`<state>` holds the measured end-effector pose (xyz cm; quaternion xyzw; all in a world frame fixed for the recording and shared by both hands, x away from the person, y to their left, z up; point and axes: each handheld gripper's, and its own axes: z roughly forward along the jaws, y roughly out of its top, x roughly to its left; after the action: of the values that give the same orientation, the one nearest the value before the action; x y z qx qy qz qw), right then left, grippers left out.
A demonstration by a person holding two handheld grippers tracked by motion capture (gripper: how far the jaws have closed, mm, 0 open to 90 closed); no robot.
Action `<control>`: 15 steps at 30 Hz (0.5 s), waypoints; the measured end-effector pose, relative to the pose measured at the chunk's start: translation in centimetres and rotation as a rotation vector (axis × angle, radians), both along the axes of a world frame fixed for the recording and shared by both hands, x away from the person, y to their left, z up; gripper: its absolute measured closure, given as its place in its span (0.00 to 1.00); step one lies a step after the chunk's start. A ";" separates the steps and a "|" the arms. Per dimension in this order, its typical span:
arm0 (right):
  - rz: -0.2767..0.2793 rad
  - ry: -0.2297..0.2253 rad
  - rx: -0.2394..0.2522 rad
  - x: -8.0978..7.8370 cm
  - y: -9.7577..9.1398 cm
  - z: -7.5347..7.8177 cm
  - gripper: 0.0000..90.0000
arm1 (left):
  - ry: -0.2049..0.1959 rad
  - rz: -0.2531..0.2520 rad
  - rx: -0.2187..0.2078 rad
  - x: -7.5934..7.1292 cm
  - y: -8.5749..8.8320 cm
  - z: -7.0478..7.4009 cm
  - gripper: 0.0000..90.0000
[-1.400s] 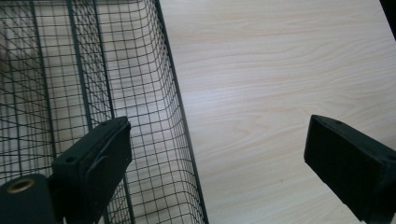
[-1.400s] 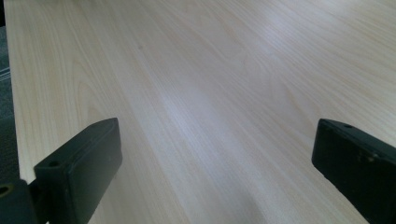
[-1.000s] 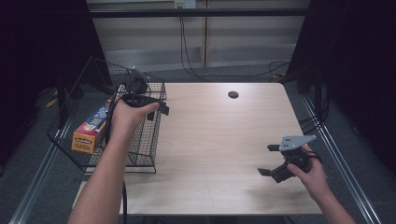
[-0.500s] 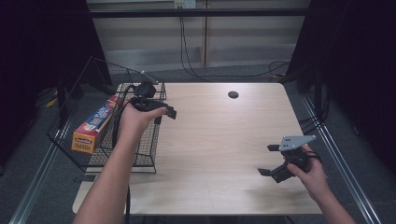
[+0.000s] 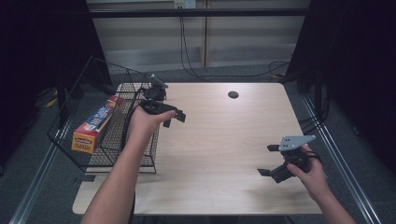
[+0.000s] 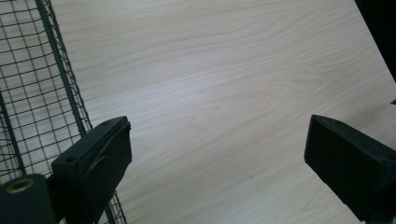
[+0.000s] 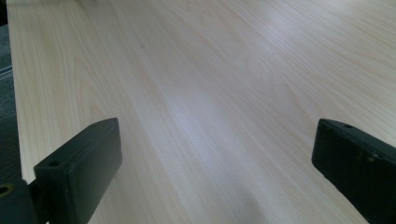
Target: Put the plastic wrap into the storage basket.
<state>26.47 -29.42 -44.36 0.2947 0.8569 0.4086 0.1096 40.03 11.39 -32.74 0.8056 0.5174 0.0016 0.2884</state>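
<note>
Beside basket (image 5: 93, 140) rim, spread left claw (image 5: 173, 117)

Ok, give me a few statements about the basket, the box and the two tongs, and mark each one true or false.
1. The left tongs are open and hold nothing. True.
2. The box lies on the bare table top. False: it lies inside the wire basket, toward its left side.
3. The right tongs are shut on a cup. False: their jaws stand wide apart over bare wood, with nothing between them.
4. The wire basket sits at the left edge of the table. True.
5. The left tongs reach down onto the box. False: they are at the basket's right rim, pointing out over the table.
</note>
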 end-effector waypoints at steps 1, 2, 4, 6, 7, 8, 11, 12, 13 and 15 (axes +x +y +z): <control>0.000 0.000 -0.001 0.0 0.0 0.0 0.02 | 0.001 -0.009 0.004 0.0 0.0 -0.1 0.09; 0.000 0.000 -0.001 0.0 0.0 0.0 0.02 | 0.000 -0.011 0.002 0.0 -0.2 -0.2 0.09; 0.003 -0.001 -0.001 0.0 0.0 0.0 0.02 | 0.004 -0.007 -0.006 -0.1 -0.4 -0.3 0.08; 0.004 0.003 -0.003 0.0 0.1 0.0 0.02 | 0.004 -0.022 -0.001 -0.1 -0.6 -0.5 0.08; 0.008 0.004 -0.003 0.0 0.1 -0.1 0.02 | 0.008 -0.015 -0.009 -0.1 -0.8 -0.6 0.08; 0.008 0.004 -0.003 0.0 0.1 -0.1 0.02 | 0.007 -0.024 -0.003 -0.1 -0.8 -0.7 0.08; 0.003 0.000 -0.003 0.0 0.1 0.0 0.02 | 0.005 -0.037 -0.001 -0.2 -1.2 -0.9 0.08; 0.002 0.000 -0.003 0.0 0.1 0.0 0.02 | 0.004 -0.047 0.001 -0.2 -1.3 -0.9 0.08; 0.003 -0.001 -0.003 0.0 0.1 0.0 0.02 | 0.005 -0.036 -0.009 -0.3 -1.5 -1.0 0.08; 0.003 0.002 -0.003 0.0 0.1 0.0 0.02 | 0.005 -0.055 -0.008 -0.4 -1.8 -1.1 0.08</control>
<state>26.43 -29.30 -44.39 0.2933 0.8581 0.4072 0.1087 39.65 9.64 -33.88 0.8184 0.4958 -0.0106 0.2903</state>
